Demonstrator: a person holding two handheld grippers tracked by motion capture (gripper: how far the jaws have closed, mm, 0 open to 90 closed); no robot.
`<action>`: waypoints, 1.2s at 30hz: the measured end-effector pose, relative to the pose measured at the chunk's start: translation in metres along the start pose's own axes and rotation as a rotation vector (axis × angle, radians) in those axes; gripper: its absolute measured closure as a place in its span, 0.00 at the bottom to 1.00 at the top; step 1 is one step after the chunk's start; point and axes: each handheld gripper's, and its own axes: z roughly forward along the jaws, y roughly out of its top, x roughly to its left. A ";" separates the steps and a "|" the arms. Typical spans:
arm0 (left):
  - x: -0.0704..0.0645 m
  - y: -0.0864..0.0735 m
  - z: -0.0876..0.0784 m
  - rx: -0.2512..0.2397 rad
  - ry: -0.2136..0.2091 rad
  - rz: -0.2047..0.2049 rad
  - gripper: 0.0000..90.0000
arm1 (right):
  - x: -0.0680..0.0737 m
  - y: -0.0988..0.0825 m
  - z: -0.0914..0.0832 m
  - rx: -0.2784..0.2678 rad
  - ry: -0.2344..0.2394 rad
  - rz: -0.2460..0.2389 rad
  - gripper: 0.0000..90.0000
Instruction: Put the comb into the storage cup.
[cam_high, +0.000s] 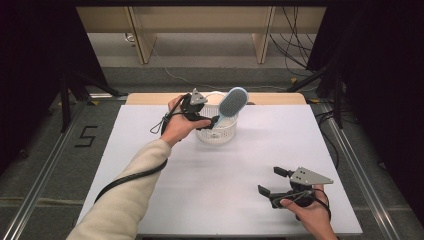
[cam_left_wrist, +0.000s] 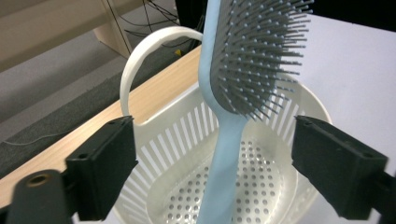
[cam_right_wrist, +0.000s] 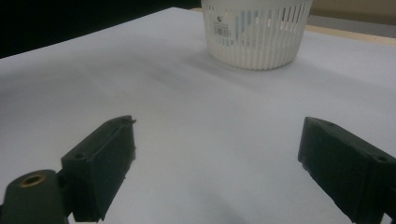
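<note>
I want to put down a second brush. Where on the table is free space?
Free: the white table between the basket and the right hand-held gripper, also its right side. Crowded: around the basket, where the hairbrush stands by the left hand-held gripper.

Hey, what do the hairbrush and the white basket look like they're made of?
Hairbrush: probably smooth plastic, a pale blue body with a slight sheen, and thin grey bristles, likely plastic too. Basket: glossy white moulded plastic, judging by its slotted walls and perforated bottom.
</note>
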 end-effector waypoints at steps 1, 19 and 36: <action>0.000 -0.001 -0.001 0.005 -0.005 0.000 0.11 | 0.000 0.000 0.000 0.000 0.000 0.000 0.13; 0.006 -0.020 -0.028 0.027 0.007 -0.025 0.06 | 0.000 0.000 0.000 0.001 -0.005 -0.002 0.13; 0.007 -0.041 -0.053 0.029 0.032 -0.057 0.07 | 0.000 0.000 0.000 0.002 -0.007 -0.001 0.13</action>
